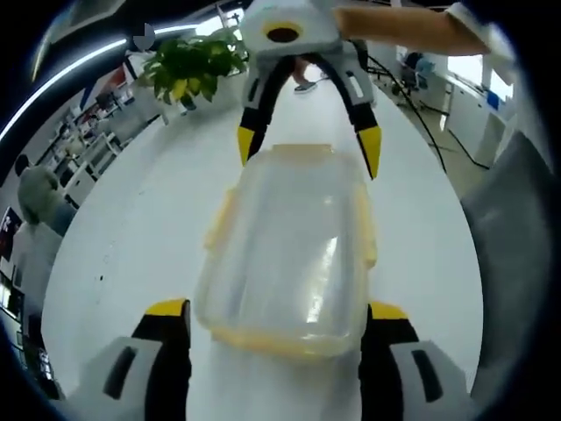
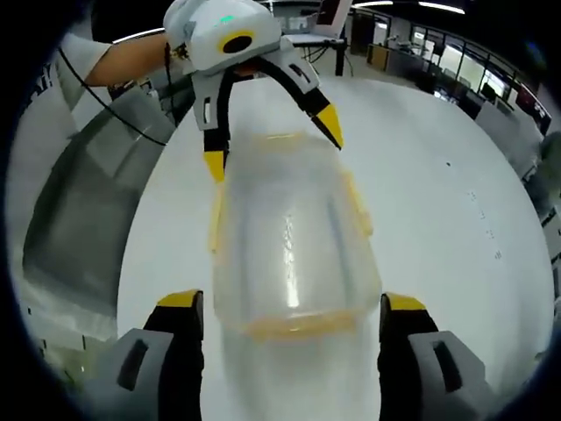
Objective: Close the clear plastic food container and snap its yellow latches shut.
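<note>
The clear plastic container (image 1: 285,250) lies on the white table (image 1: 140,219) with its lid on top. Yellow latches (image 1: 219,224) show along its sides and at both ends; I cannot tell whether they are snapped down. My left gripper (image 1: 276,309) is open, its yellow tips standing either side of the container's near end. The right gripper (image 1: 309,147) faces it from the far end, open, its tips beside the far corners. In the right gripper view the container (image 2: 294,237) sits between the open right gripper (image 2: 292,302) and the open left gripper (image 2: 273,142).
A potted green plant (image 1: 188,66) stands at the far end of the table. A grey surface (image 2: 88,202) runs alongside the table's edge. A person's forearm (image 1: 412,26) reaches in behind the right gripper. Desks and office furniture lie beyond.
</note>
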Demonstrator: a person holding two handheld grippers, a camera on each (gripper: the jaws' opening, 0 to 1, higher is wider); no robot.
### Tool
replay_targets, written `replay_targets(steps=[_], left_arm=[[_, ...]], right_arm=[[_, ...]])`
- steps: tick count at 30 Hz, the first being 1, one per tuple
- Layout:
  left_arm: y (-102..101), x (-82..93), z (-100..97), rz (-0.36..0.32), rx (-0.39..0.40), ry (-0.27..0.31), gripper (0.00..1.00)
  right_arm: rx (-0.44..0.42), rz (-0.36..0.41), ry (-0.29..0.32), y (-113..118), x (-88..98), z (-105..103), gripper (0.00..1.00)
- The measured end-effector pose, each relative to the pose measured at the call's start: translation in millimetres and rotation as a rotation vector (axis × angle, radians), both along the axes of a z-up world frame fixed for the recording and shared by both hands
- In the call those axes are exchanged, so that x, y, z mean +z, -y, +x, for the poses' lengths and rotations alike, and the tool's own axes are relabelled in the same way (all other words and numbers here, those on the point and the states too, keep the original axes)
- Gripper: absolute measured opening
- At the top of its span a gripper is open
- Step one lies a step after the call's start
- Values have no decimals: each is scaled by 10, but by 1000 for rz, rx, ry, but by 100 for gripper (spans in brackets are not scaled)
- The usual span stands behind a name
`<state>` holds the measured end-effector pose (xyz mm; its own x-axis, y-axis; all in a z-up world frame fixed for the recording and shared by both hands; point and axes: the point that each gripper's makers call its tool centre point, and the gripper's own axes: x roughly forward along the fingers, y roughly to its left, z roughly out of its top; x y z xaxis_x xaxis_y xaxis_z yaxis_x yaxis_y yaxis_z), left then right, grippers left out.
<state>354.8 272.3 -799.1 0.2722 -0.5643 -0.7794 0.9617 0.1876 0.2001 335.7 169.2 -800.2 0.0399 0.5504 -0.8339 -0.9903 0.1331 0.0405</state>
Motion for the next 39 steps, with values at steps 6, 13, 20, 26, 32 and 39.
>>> replay_targets(steps=[6, 13, 20, 26, 32, 39], left_arm=[[23, -15, 4, -7, 9, -6, 76], [25, -13, -4, -5, 0, -7, 76], [7, -6, -3, -5, -9, -13, 75], [-38, -5, 18, 4, -4, -13, 75], [-179, -13, 50, 29, -5, -13, 75], [-363, -24, 50, 46, 4, -18, 75]], right_arm=[[3, -9, 15, 26, -14, 36, 74], [2, 4, 7, 25, -4, 26, 73], [1, -7, 8, 12, -2, 35, 73], [4, -18, 11, -38, 0, 75, 73], [2, -10, 18, -159, -3, 98, 73], [7, -13, 34, -334, -7, 123, 72]])
